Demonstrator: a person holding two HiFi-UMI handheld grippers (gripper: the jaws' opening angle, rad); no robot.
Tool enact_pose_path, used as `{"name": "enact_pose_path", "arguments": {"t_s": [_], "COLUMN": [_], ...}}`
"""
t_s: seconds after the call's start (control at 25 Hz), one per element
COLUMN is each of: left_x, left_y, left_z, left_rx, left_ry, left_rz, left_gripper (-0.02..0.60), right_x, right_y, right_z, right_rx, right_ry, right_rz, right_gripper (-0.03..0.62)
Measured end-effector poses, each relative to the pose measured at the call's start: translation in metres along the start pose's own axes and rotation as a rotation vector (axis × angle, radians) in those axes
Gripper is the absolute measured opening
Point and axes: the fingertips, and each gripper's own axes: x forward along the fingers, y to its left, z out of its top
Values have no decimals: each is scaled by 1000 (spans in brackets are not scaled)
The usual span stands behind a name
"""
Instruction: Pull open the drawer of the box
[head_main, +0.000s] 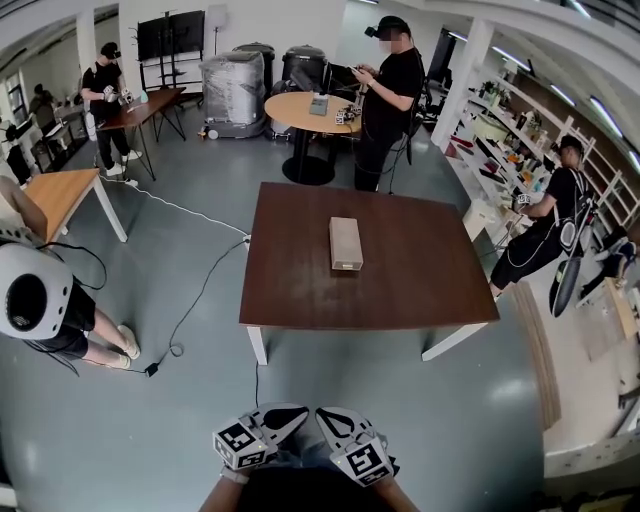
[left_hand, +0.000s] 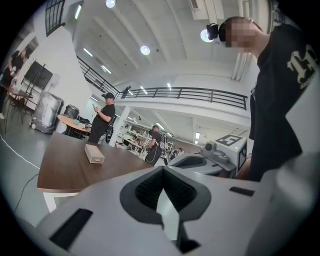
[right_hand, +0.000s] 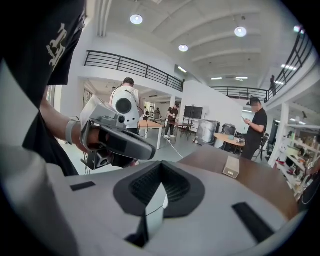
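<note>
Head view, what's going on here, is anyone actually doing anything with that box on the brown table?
Not yet. A person stands short of the brown table, holding a gripper in each hand close to the body. The left gripper and the right gripper are both shut and empty. The box lies alone near the middle of the table, untouched, and its drawer looks closed. Other people stand elsewhere in the room.

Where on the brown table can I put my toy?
Almost anywhere: only the small box sits on the brown table, near its middle. Wide bare patches lie left and right of it, to the edges. The round table behind is more crowded.
</note>
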Motion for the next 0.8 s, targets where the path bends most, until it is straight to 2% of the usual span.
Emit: {"name": "enact_pose_path", "arguments": {"t_s": [0.2, 0.44, 0.64, 0.8], "left_x": [-1, 8, 6, 13], "left_y": [4, 7, 12, 6], "left_z": [6, 9, 3, 2], "left_rx": [4, 27, 3, -1], "left_ry": [0, -11, -13, -1], "left_rz": [-18, -24, -4, -28], "left_gripper": [5, 5, 5, 5], "right_x": [4, 1, 3, 1], "right_y": [-2, -5, -2, -11], "right_z": [9, 0, 2, 0], "right_rx": [-8, -8, -25, 5], "right_ry": [-12, 0, -9, -10], "right_rz": [-12, -11, -2, -19], "right_gripper": [-12, -12, -12, -12]}}
